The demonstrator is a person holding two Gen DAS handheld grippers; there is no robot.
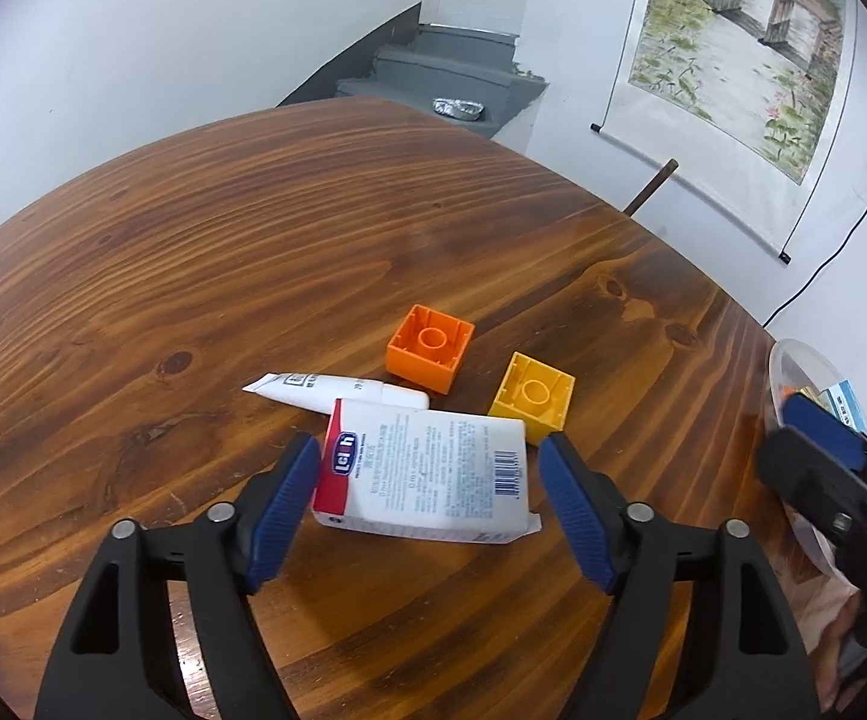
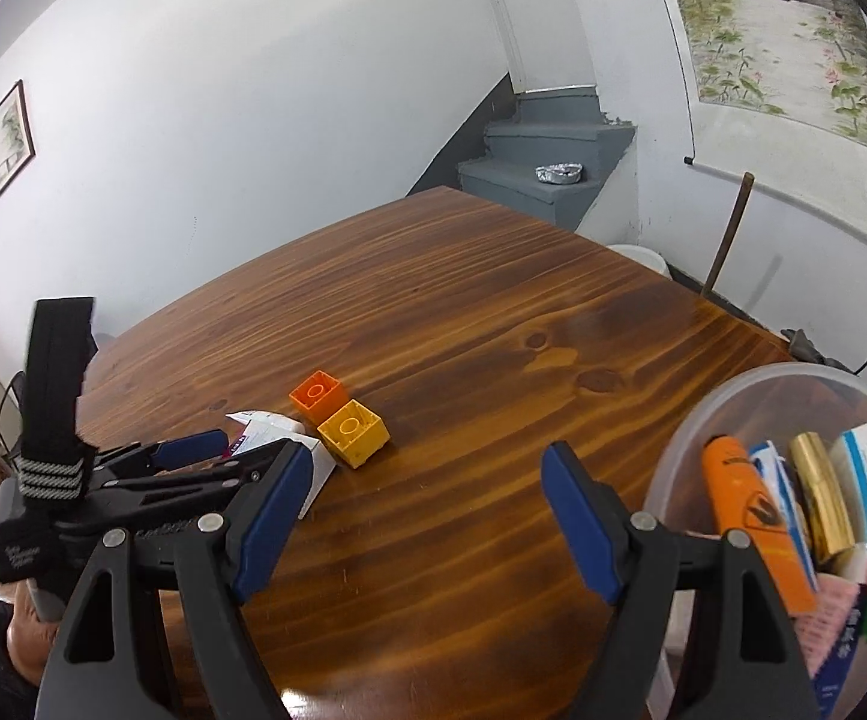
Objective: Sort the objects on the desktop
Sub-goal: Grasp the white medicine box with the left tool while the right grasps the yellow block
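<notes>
A white and red carton (image 1: pixel 427 477) lies flat on the wooden table (image 1: pixel 253 240). My left gripper (image 1: pixel 430 510) is open, with its blue pads on either side of the carton and apart from it. Behind the carton lie a white tube (image 1: pixel 331 389), an upturned orange brick (image 1: pixel 430 348) and an upturned yellow brick (image 1: pixel 532 396). My right gripper (image 2: pixel 424 516) is open and empty above bare table. In its view the orange brick (image 2: pixel 316 396) and yellow brick (image 2: pixel 352 432) sit ahead at left.
A clear plastic tub (image 2: pixel 733 396) at the right holds an orange tube (image 2: pixel 751 516), a gold cylinder (image 2: pixel 817 492), boxes and bricks. It shows at the right edge of the left wrist view (image 1: pixel 799 360). Grey stairs (image 2: pixel 553 150) stand beyond the table's far edge.
</notes>
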